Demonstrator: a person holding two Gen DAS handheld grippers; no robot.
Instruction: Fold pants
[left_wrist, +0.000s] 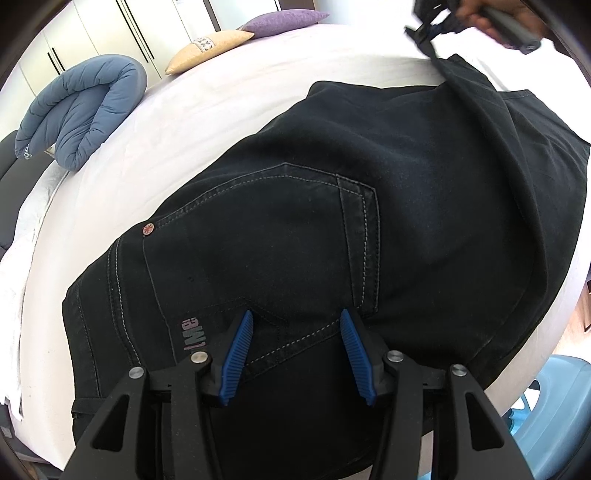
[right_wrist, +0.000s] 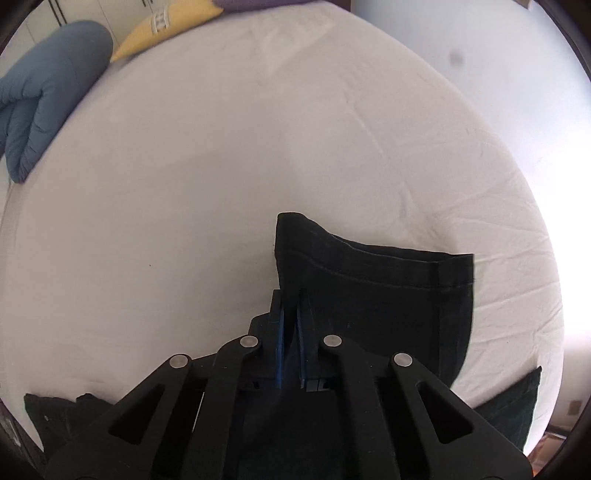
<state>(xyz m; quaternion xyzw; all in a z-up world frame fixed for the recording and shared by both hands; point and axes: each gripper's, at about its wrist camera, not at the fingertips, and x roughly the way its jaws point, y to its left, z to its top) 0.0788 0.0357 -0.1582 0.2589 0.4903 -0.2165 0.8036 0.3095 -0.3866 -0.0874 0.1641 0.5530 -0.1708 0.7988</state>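
Note:
Black pants (left_wrist: 332, 206) lie on a white bed (left_wrist: 207, 110), waist end near me with a back pocket and grey stitching showing. My left gripper (left_wrist: 297, 325) is open, its blue pads just above the seat of the pants, holding nothing. My right gripper (right_wrist: 291, 306) is shut on the hem end of a pant leg (right_wrist: 373, 280) and holds it lifted above the sheet (right_wrist: 221, 166). In the left wrist view the right gripper (left_wrist: 428, 33) shows at the far top right with the leg hanging from it.
A folded blue duvet (left_wrist: 81, 110) lies at the bed's left edge. A tan pillow (left_wrist: 210, 48) and a purple pillow (left_wrist: 284, 20) sit at the head. White wardrobes stand behind. A light blue object (left_wrist: 554, 413) is beside the bed at lower right.

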